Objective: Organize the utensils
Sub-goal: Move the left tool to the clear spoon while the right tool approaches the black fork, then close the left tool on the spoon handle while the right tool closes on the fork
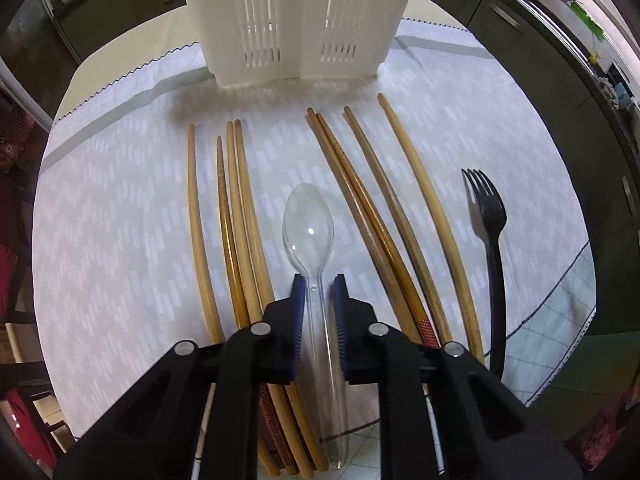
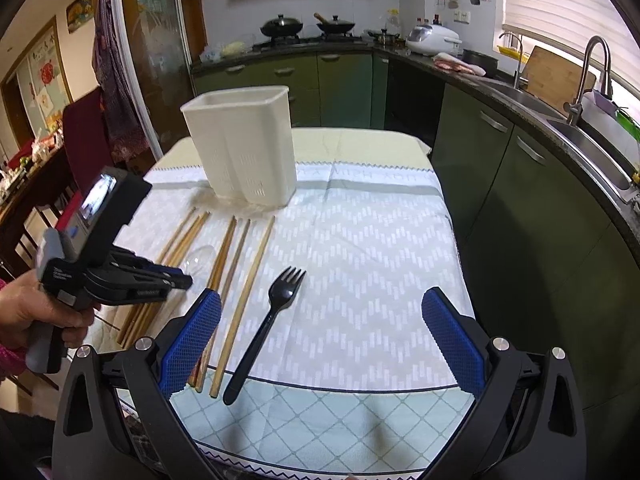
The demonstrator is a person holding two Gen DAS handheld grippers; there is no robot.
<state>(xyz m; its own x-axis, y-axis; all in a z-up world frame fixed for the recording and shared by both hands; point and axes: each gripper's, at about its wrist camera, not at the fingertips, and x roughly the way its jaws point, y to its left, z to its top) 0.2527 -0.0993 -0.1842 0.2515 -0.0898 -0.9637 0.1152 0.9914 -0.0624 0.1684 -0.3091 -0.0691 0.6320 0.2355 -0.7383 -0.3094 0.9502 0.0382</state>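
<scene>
A clear plastic spoon (image 1: pixel 308 220) lies on the patterned cloth (image 1: pixel 120 200) between two groups of wooden chopsticks (image 1: pixel 240 220) (image 1: pixel 360 208). My left gripper (image 1: pixel 319 284) points steeply down at it, its blue pads shut on the spoon's thin handle just below the bowl. To the right lies a black plastic fork (image 1: pixel 490 216). The white slotted utensil holder (image 1: pixel 292 20) stands upright behind the row. In the right wrist view, my right gripper (image 2: pixel 320 300) hangs wide open over the cloth's near edge, holding nothing, with the fork (image 2: pixel 276 304) just left of its middle. A hand holds the left gripper (image 2: pixel 182 278) over the spoon (image 2: pixel 198 260).
The holder (image 2: pixel 244 144) stands at the back left of the small table (image 2: pixel 360 260). Green cabinets (image 2: pixel 520 200) and a counter with a sink (image 2: pixel 592 120) run close along the right. A dark red chair (image 2: pixel 86 128) stands at the table's left.
</scene>
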